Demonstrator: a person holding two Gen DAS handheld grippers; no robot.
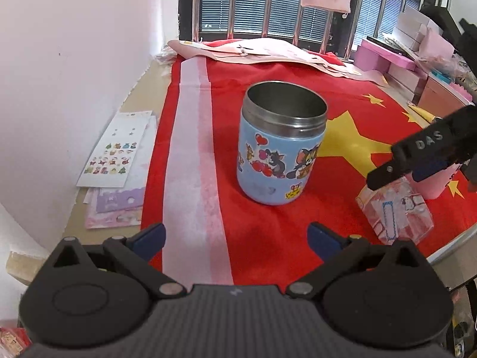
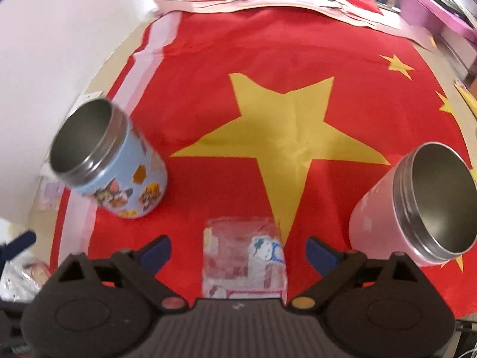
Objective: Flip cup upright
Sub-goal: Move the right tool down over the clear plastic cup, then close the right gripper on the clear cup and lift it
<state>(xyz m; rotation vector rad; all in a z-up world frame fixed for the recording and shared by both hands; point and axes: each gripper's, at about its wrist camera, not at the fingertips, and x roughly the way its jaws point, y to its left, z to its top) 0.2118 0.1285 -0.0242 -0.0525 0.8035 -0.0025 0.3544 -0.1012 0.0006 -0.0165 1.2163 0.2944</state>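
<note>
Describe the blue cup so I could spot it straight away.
Find the red cloth with the big yellow star. The blue cup stands upright beside that star, mouth open. Unlike the plain pink cup, it carries cartoon cat-and-mouse stickers.

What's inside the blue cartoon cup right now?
Nothing visible: the blue cup stands mouth-up on the red flag cloth, showing bare steel walls. Its bottom is hidden behind the near rim, so something small there cannot be ruled out.

Both wrist views share the blue cup (image 1: 281, 146).
</note>
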